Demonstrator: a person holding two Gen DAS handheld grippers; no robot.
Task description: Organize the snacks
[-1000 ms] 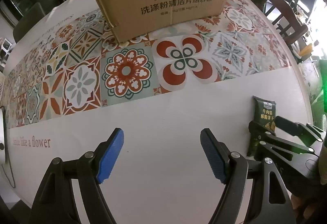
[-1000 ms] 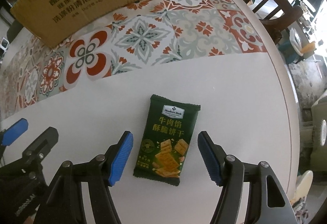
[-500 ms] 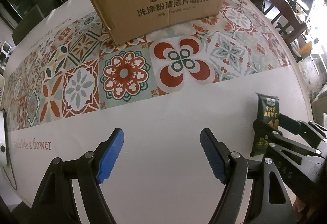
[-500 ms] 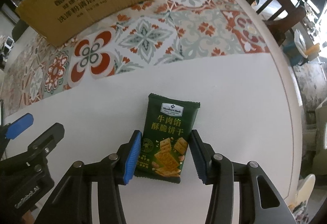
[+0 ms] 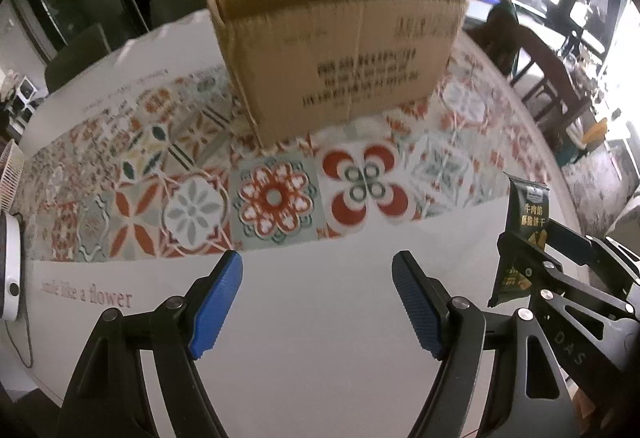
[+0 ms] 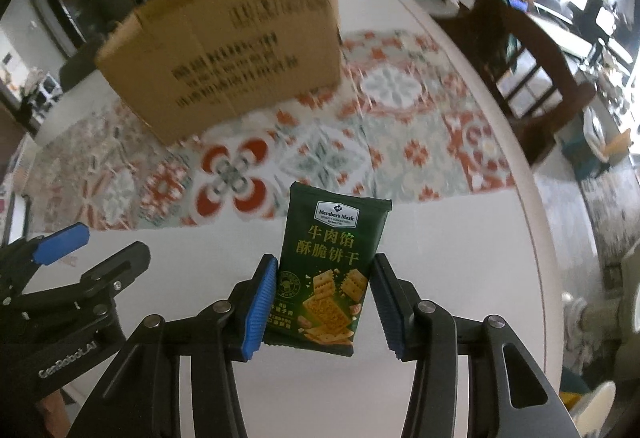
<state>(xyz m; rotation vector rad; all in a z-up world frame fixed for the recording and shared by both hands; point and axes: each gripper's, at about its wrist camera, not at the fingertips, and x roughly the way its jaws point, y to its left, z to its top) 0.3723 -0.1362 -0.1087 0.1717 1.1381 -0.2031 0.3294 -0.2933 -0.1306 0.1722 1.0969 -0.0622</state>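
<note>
A dark green cracker packet (image 6: 330, 266) hangs above the white table, pinched at its lower sides by my right gripper (image 6: 325, 308), whose blue pads press on both edges. In the left wrist view the same packet (image 5: 526, 214) shows at the right, held up by the right gripper (image 5: 532, 258). My left gripper (image 5: 318, 302) hovers over bare white tabletop, jaws wide apart with nothing between them. An open brown cardboard box (image 5: 336, 50) stands on the patterned runner beyond both grippers; the box (image 6: 224, 50) looks blurred in the right wrist view.
A tiled floral runner (image 5: 272, 194) crosses the round white table (image 5: 320, 318). A white device (image 5: 8, 270) sits at the table's left edge. Dark wooden chairs (image 6: 536, 78) stand past the right rim. The left gripper (image 6: 60, 242) shows at the right wrist view's left.
The right gripper closed on the packet's sides and lifted it off the table. Both grippers rose and tilted, so the box's open top now shows in the left wrist view.
</note>
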